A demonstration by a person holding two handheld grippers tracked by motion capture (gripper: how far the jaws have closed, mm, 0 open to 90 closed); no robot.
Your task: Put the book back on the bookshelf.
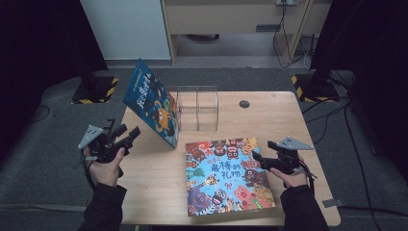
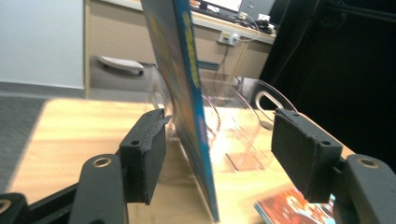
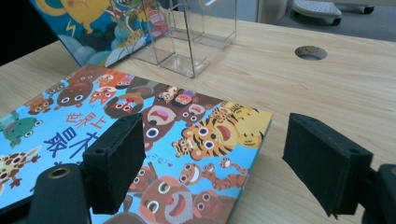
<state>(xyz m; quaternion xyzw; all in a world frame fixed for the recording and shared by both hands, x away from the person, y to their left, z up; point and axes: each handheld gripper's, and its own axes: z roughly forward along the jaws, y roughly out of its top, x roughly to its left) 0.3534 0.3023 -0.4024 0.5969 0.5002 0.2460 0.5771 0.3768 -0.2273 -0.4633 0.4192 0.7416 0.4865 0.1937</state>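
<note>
Now my left tongs (image 2: 219, 154) stand open around the leaning book's (image 2: 187, 93) edge, not pinching; my right tongs (image 3: 215, 163) gape empty over the flat book's (image 3: 140, 135) corner.

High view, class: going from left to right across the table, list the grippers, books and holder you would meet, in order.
left gripper → leaning book → clear acrylic holder → flat book → right gripper. The holder and the flat book overlap somewhat in left-to-right span; they are ordered by their middles.
</note>
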